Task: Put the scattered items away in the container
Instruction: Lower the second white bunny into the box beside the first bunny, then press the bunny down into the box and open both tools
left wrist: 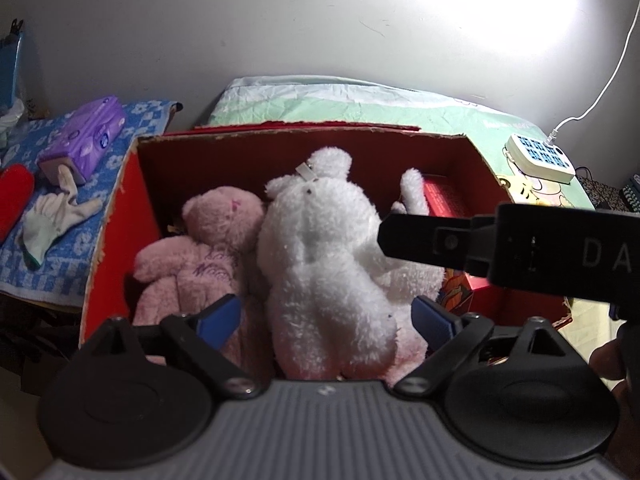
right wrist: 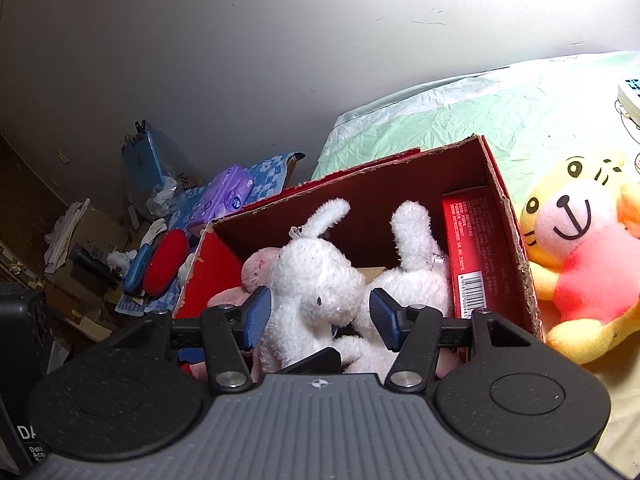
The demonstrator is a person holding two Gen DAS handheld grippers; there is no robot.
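From the left wrist camera, the left gripper (left wrist: 326, 316) hangs over the near edge of the red cardboard box (left wrist: 120, 208), its blue pads spread wide with nothing between them. Inside the box a white plush rabbit (left wrist: 324, 264) lies along the middle, touching a pink teddy bear (left wrist: 200, 248) on its left. The right gripper (left wrist: 512, 244) reaches in from the right above the rabbit.

From the right wrist camera, the right gripper (right wrist: 320, 314) is also parted and holds nothing, its pads either side of the white rabbit (right wrist: 312, 280) without clamping it. A red carton (right wrist: 470, 248) stands against the box's right wall. A yellow plush tiger (right wrist: 580, 256) lies outside the box (right wrist: 516, 240), just right of it on the green bedsheet (right wrist: 440, 116)
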